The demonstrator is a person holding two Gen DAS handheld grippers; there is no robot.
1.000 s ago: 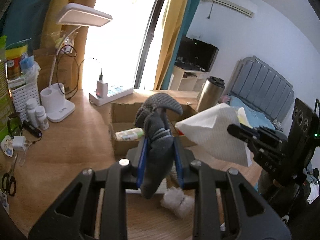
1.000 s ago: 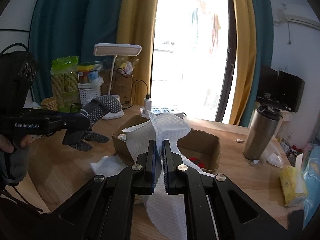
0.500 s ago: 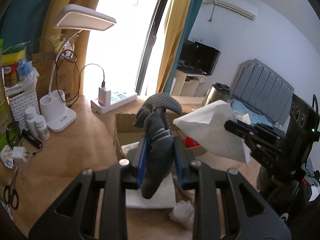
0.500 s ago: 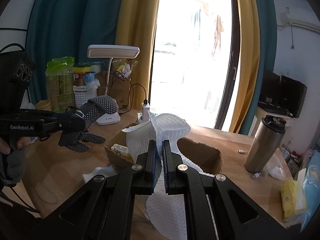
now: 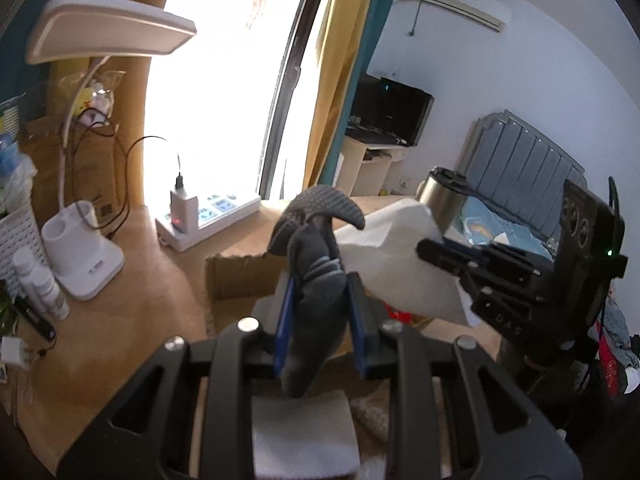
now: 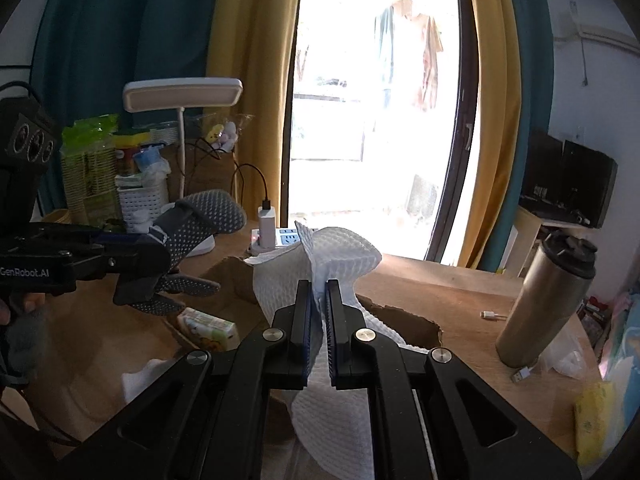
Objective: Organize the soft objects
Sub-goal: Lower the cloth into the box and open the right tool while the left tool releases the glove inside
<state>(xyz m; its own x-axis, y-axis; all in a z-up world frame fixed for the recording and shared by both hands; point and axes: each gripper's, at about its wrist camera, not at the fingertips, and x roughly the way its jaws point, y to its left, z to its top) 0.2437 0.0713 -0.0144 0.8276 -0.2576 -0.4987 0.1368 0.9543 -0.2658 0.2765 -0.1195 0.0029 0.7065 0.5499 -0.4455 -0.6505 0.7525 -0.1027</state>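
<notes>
My left gripper [image 5: 320,280] is shut on a grey dotted glove [image 5: 316,248] and holds it in the air over the near edge of an open cardboard box [image 5: 240,280]. The glove also shows in the right wrist view [image 6: 200,224]. My right gripper [image 6: 319,284] is shut on a white waffle cloth [image 6: 336,252], held above the same box [image 6: 400,316]; the cloth hangs down below the jaws. In the left wrist view the cloth [image 5: 400,268] sits just right of the glove. A folded white cloth [image 5: 304,436] and a white fluffy lump [image 5: 372,416] lie on the table below.
A white desk lamp [image 5: 80,256], a power strip [image 5: 212,216], a white basket and small bottles [image 5: 36,276] stand at the left. A steel tumbler [image 6: 548,304] stands at the right, with a yellow sponge [image 6: 592,420] near it. A snack packet [image 6: 208,328] lies in the box.
Both grippers have risen and moved forward over the box, still holding the glove and the cloth. The two grippers stand closer together.
</notes>
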